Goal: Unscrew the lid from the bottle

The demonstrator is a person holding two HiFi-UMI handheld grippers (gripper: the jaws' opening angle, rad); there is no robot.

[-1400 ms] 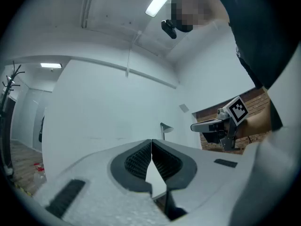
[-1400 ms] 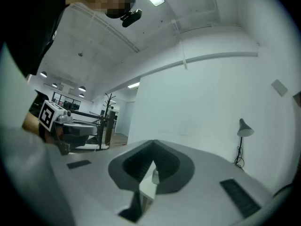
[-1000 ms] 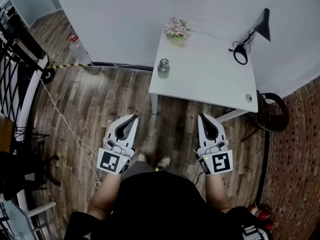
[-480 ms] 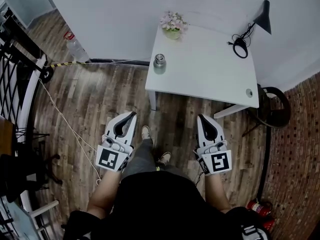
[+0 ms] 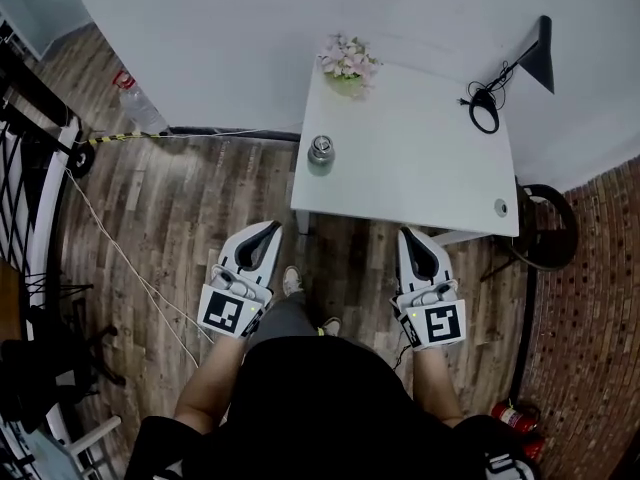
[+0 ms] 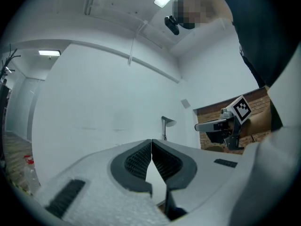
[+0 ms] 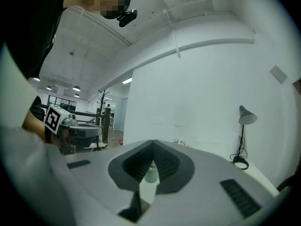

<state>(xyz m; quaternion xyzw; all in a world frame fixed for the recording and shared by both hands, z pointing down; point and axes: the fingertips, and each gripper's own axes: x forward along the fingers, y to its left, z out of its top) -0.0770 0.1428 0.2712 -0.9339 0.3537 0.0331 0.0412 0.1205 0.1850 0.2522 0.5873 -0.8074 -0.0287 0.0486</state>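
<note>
A small clear bottle with a metal lid (image 5: pixel 320 152) stands upright on the near left corner of the white table (image 5: pixel 420 168). It also shows through the gap under the right gripper's jaws, as the bottle (image 7: pixel 151 173). My left gripper (image 5: pixel 270 227) is shut and empty, over the wooden floor, short of the table's front edge and to the bottle's near left. My right gripper (image 5: pixel 409 233) is also shut and empty, just before the table's front edge. In the gripper views, the left gripper (image 6: pixel 151 141) and the right gripper (image 7: pixel 153 142) both have their jaws pressed together.
A flower pot (image 5: pixel 349 63), a black desk lamp (image 5: pixel 538 52) and a coiled cable (image 5: pixel 484 110) sit at the table's back. A plastic bottle (image 5: pixel 134 102) lies on the floor at left, a round black base (image 5: pixel 547 227) at right, white wall behind.
Both grippers have come forward toward the table as the person stepped closer; the table's front edge now lies nearer their tips. Both stay shut.
</note>
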